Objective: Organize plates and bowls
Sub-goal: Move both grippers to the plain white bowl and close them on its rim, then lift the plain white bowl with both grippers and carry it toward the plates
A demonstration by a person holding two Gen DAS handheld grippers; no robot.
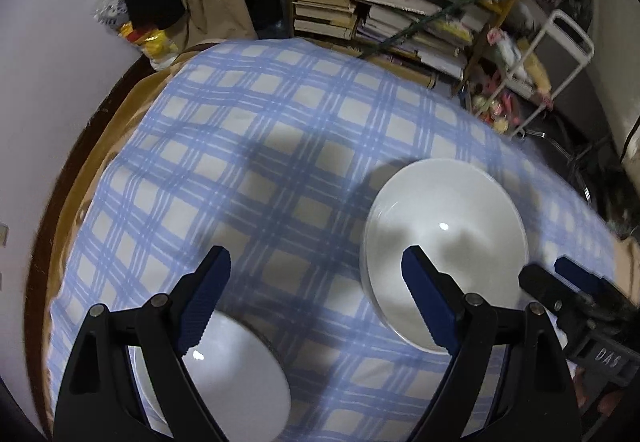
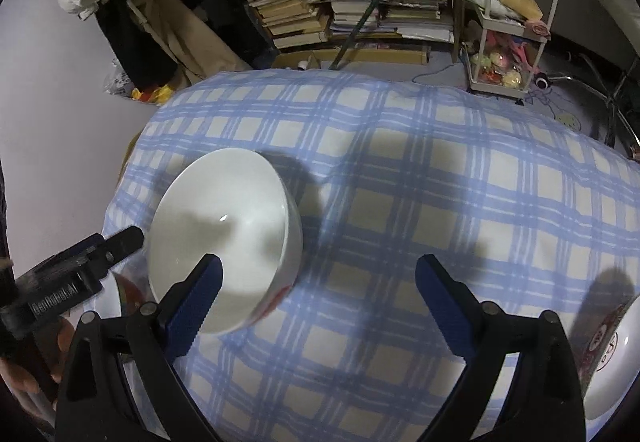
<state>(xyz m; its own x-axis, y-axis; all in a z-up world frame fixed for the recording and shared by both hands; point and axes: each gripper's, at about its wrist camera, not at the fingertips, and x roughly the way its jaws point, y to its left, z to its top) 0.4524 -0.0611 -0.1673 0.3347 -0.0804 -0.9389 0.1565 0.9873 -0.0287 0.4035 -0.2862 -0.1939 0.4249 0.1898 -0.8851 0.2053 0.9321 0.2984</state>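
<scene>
1. Bowls and plates sit on a counter covered by a blue-and-white checked cloth [image 1: 280, 129], with a cluttered bookshelf [image 1: 400, 1] and a white trolley [image 2: 516, 21] behind it.
2. Left gripper [image 1: 316, 302] points steeply down over the cloth. Its jaws are spread wide and released, nothing between the blue pads but checked fabric.
3. A white bowl [image 1: 444, 242] stands upright on the cloth, just ahead of the left gripper's right-hand finger, which overlaps its near rim in the left wrist view. Whether the two touch cannot be told.
4. A second white dish [image 1: 224, 374] lies under the left gripper's left-hand finger, partly hidden by the black frame. In the right wrist view it shows a patterned rim.
5. Right gripper [image 2: 318, 302] also hangs tilted down with jaws released and wide, and only cloth shows in the gap.
6. In the right wrist view the same white bowl lies just beyond that gripper's left-hand finger, red decoration visible low on its outer wall.
7. A white plate with a red patterned rim [image 2: 608, 354] sits at the right edge of that view, well apart from the bowl.
8. Each gripper appears at the edge of the other's view, flanking the bowl.
</scene>
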